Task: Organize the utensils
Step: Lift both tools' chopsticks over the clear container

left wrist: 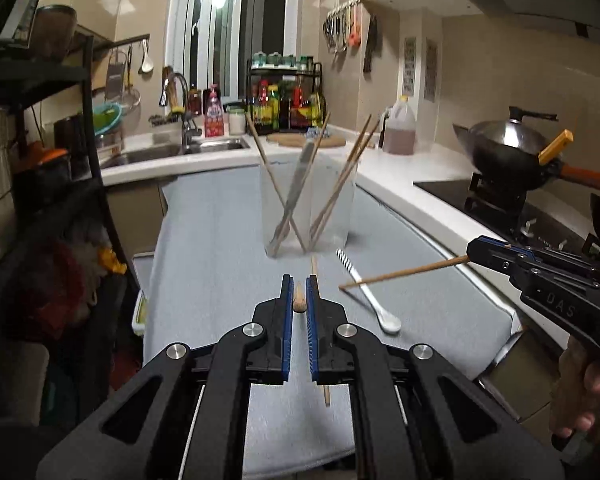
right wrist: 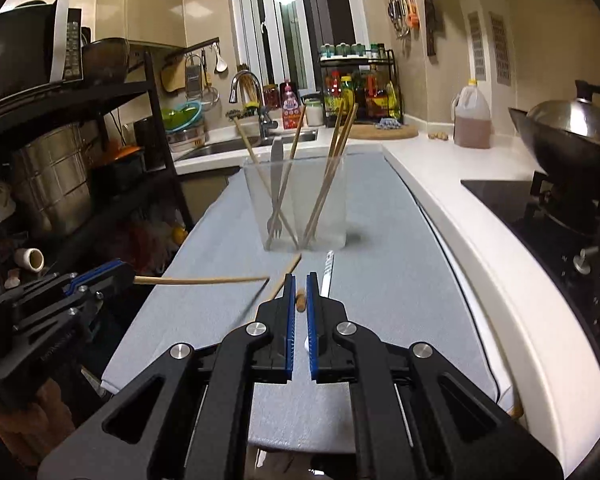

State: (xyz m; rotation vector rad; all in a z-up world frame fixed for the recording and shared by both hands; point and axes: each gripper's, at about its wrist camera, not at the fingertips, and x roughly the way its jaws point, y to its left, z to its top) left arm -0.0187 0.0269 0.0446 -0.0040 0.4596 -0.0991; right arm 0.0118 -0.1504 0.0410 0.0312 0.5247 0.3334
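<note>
Left tool (left wrist: pixel 299 294) clamps 1 chopstick (right wrist: pixel 204 280), right tool (right wrist: pixel 299 294) another (left wrist: pixel 404 275), both above the grey tabletop (left wrist: pixel 220 240). Clear cup (left wrist: pixel 310 208) stands mid-tabletop; spoon (left wrist: pixel 374 302) lies near the right edge.

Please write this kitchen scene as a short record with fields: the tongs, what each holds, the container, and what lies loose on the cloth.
left tongs: shut on a wooden chopstick
right tongs: shut on a second chopstick
clear container: stands on the grey cloth, holds several chopsticks and a metal fork
loose on cloth: one chopstick, one white spoon with striped handle
</note>
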